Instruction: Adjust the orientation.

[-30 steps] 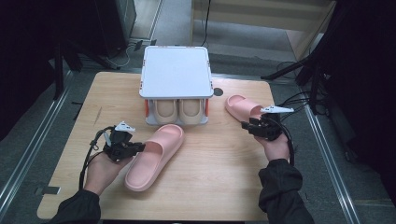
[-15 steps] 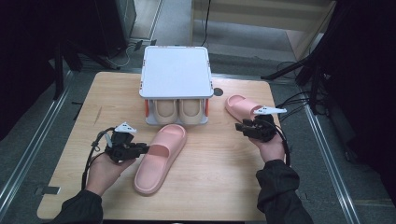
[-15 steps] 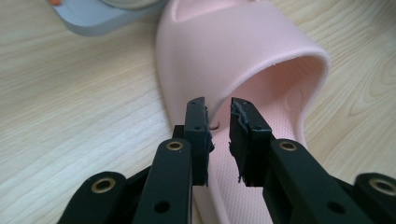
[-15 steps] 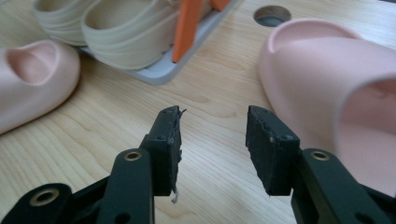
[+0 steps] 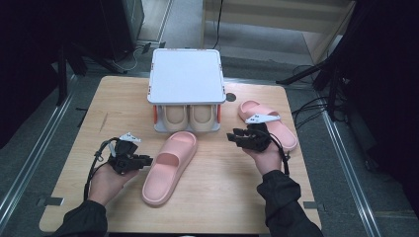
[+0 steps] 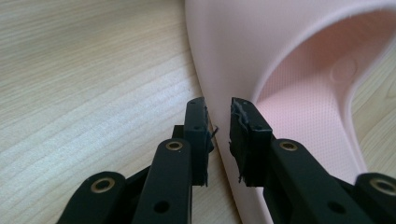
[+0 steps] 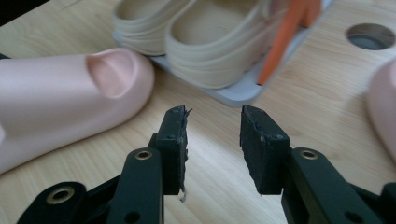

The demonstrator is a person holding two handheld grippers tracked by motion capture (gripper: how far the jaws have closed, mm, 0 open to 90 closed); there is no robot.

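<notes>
Since the earlier frames, the right gripper (image 5: 236, 137) travels leftward from the far slipper toward the table centre, and the near slipper swings its toe closer to the rack. Left jaws have just been opening off the near slipper's edge; right jaws have just been closing with nothing between them.

Near pink moulded foam slipper (image 5: 170, 165): lies sole-down on the table centre, toe pointing up and right, toe just beside the rack front. In the left gripper view its side wall (image 6: 233, 56) sits directly ahead of the jaws.

Left gripper (image 5: 147, 160): held level at the slipper's left edge, jaws parted by a narrow gap, the rim at their tips; no grip is visible.

Right gripper: held level, pointing left, jaws partly open and empty above bare wood, between the two slippers.

Second pink foam slipper (image 5: 271, 121): lies near the right table edge, behind the right hand.

White flat-topped shoe rack (image 5: 186, 75): stands at the table's far centre, with a pair of beige slippers (image 5: 188, 117) on its lower shelf.

Light wooden table (image 5: 222, 197): carries all items.
</notes>
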